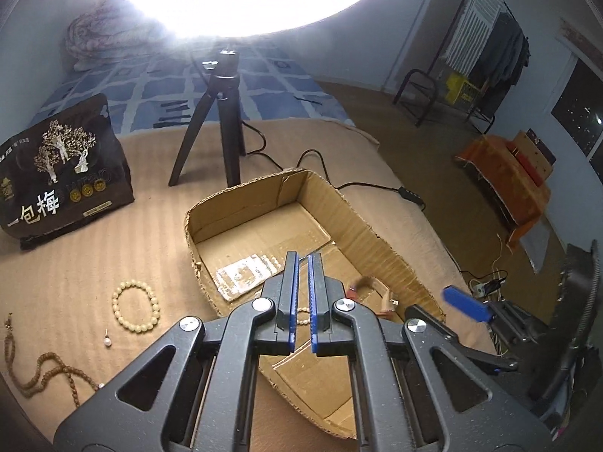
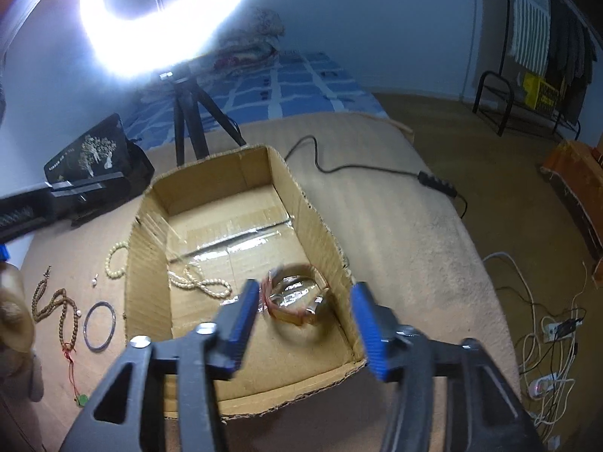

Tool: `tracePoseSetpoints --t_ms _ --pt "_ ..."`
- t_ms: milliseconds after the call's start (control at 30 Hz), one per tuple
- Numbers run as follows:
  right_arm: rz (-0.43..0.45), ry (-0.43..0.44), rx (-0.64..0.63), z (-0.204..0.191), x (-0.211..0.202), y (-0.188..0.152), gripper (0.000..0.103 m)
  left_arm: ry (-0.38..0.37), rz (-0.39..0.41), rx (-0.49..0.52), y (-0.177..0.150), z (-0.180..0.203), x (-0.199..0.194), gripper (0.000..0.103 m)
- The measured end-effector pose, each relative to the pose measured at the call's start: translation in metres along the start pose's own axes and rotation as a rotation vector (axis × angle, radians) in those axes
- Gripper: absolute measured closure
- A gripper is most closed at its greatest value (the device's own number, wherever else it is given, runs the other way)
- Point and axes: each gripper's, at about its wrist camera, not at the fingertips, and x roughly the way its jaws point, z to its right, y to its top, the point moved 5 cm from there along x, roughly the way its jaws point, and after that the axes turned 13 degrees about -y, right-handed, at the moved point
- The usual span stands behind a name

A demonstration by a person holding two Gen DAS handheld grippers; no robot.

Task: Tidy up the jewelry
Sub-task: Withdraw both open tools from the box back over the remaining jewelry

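A dark snack bag [image 1: 64, 173] stands on the beige blanket, its front showing a silver tree design above large white Chinese characters that read "一包梅". Smaller lettering and three round gold seals sit beside the characters, too fine to read. The same bag [image 2: 96, 158] appears in the right wrist view, its print too small to make out. A yellow box [image 1: 461, 88] by the far clothes rack bears dark, illegible print.

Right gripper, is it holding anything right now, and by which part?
Nothing. The right gripper is open above the cardboard box; the blurred brown bracelet sits below, between its fingers, untouched.
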Motion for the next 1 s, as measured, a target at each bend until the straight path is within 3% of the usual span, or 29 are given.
tracePoseSetpoints --t_ms 33,100,400,833,1000 --pt "0.004 0.002 0.005 0.0 -0.002 0.001 0.041 0.003 0.003 0.0 0.0 -0.001 -0.003 0.095" --pt "0.011 0.007 0.009 0.001 -0.007 0.002 0.038 0.011 0.012 0.007 -0.001 -0.002 -0.006 0.077" --pt "0.04 -0.003 0.001 0.0 -0.027 0.005 0.033 0.042 0.048 0.013 -0.001 -0.005 -0.037 0.076" --pt "0.152 0.008 -0.026 -0.025 -0.083 0.006 0.014 0.068 0.124 0.003 -0.011 -0.025 -0.109 0.075" --pt "0.172 0.062 -0.039 -0.044 -0.097 0.0 0.007 0.122 0.15 0.015 -0.024 -0.037 -0.142 0.038"
